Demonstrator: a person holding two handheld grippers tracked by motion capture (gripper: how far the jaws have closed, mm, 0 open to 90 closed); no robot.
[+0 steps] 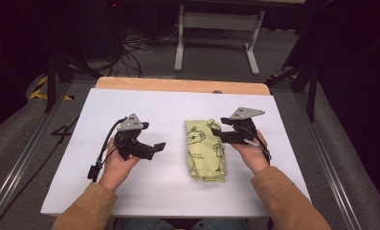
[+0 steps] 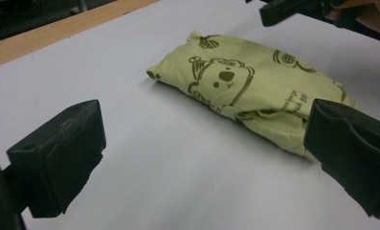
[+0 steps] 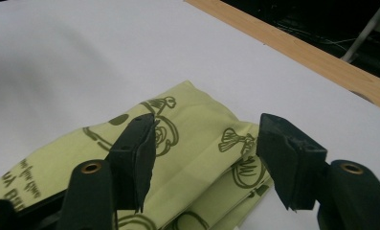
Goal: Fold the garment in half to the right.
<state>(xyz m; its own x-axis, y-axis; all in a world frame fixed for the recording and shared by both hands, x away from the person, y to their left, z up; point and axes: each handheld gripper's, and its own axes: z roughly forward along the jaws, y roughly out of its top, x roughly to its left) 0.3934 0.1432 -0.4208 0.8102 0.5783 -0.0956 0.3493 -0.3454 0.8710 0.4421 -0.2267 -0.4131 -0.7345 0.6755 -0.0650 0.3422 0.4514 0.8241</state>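
We have the folded green cloth (image 1: 205, 150) lying on the white bench (image 1: 82, 191), its long axis running away from us. Our right hand-held gripper (image 1: 215, 130) hovers at its far right corner, jaws spread and seemingly not yet pinching, while our left hand-held gripper (image 1: 160, 146) waits spread, well apart to the left.

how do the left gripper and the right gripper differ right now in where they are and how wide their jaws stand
The left gripper hangs over bare white table, apart from the green cloth; the right gripper hangs right over the cloth's far end. The left gripper's jaws stand wide apart; the right gripper's jaws stand narrower, with folded cloth below the gap and no pinch visible. Both are hand-held, carry a grey plate on top and point toward the cloth.
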